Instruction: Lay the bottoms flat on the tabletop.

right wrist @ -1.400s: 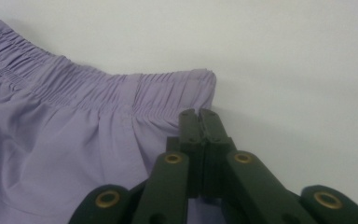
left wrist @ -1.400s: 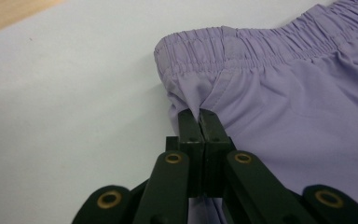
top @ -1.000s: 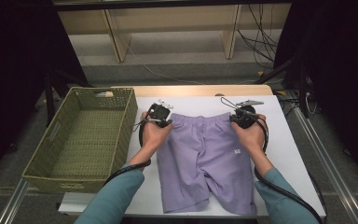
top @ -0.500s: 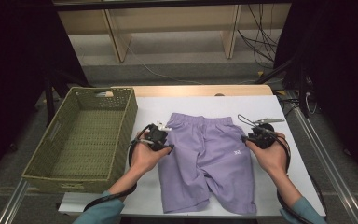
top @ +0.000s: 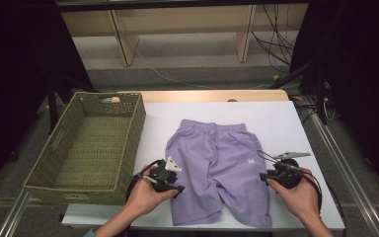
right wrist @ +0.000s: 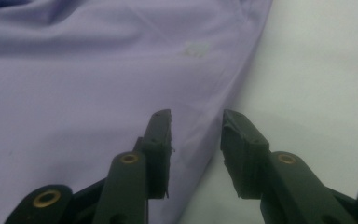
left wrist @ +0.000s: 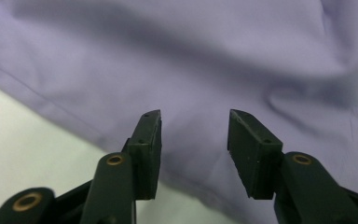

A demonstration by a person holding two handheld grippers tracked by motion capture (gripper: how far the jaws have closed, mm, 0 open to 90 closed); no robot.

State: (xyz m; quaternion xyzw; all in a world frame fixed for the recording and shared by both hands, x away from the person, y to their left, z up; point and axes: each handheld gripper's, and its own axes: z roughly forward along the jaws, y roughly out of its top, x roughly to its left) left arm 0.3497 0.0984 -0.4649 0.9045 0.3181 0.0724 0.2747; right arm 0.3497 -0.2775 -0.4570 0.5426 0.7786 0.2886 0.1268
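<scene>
Shorts (top: 216, 168) lie between both hand-held grippers (top: 173, 183) (top: 269, 176), jaws parted, seemingly gripping nothing.

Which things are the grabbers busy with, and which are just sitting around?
In the job:
- purple shorts
- left gripper, open at the shorts' left edge
- right gripper, open at the shorts' right edge

Just lying about:
- green woven basket
- white table
- cables on the floor
</scene>
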